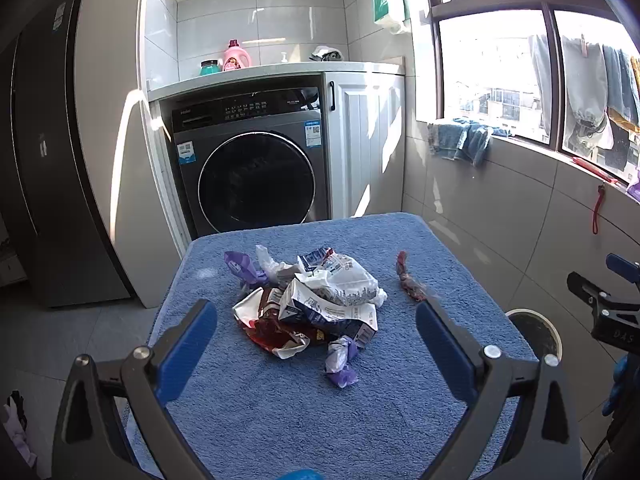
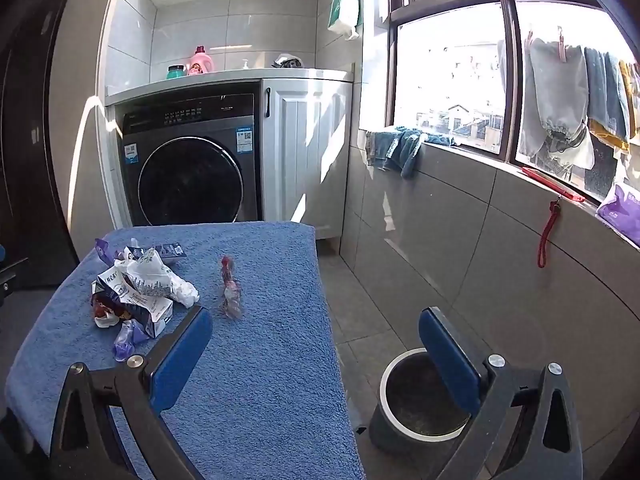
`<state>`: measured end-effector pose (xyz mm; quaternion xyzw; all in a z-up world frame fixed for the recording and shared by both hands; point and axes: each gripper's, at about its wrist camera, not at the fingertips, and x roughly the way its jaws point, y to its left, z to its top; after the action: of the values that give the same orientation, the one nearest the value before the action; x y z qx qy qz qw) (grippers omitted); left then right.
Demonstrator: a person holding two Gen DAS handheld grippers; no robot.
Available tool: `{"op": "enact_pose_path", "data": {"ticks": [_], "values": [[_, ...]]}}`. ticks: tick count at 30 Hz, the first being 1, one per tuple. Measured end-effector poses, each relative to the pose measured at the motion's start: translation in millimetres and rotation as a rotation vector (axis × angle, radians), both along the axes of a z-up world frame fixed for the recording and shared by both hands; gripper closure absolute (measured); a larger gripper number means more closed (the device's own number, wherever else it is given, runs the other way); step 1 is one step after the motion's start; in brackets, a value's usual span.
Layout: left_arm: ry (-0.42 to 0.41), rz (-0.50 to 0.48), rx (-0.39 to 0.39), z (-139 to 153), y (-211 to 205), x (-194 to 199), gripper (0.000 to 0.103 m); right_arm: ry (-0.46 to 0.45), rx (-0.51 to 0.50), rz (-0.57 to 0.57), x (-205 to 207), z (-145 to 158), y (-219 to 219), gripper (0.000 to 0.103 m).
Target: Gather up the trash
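Several scraps of trash sat heaped mid-way across the blue towel-covered surface (image 1: 440, 240): a crumpled white bag (image 1: 348, 276) on top, a flattened blue-and-white carton (image 1: 328, 312) under it, a red-brown wrapper (image 1: 268, 320) at the near left, and purple wrappers (image 1: 340, 364) at the near and far edges. And off to the right, well apart from the heap, lay one red twisted wrapper (image 2: 229, 288) on its own! Both tools were released, nothing in them: the left tongs (image 1: 316, 332) stood spread wide over the near side of the heap, the right tongs (image 2: 316, 344) spread wide between the surface edge and the round bin (image 2: 420, 400) on the floor beside it. All of this looked feather-light, thin and crackly, soft enough to crush flat, so a pinch would likely need to gather a fold, not a slick flat face. The carton seemed the stiffest piece; its raised folded edge looked the best place to bite. The lone red wrapper was long and narrow, its long axis running from near to far across the towel, so closing across its narrow waist seemed the safest hold. The heap itself had no clear direction.
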<state>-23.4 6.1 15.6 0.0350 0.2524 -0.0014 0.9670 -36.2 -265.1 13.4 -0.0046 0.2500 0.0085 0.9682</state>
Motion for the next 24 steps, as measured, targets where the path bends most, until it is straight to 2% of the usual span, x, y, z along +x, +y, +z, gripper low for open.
{"op": "enact_pose_path", "data": {"ticks": [10,17,24], "values": [[-0.051,-0.001,-0.040,12.7,8.4,-10.3,0.003,-0.010,-0.020,0.004,-7.6,11.0,5.5,0.000],[-0.048,-0.034,-0.028,9.8,0.3,-12.4,0.003,-0.010,-0.026,-0.029,-19.1,7.9,-0.5,0.000],[-0.039,-0.019,-0.034,6.3,1.4,-8.8,0.003,0.006,0.014,-0.041,-19.3,-1.2,-12.8,0.000]]}}
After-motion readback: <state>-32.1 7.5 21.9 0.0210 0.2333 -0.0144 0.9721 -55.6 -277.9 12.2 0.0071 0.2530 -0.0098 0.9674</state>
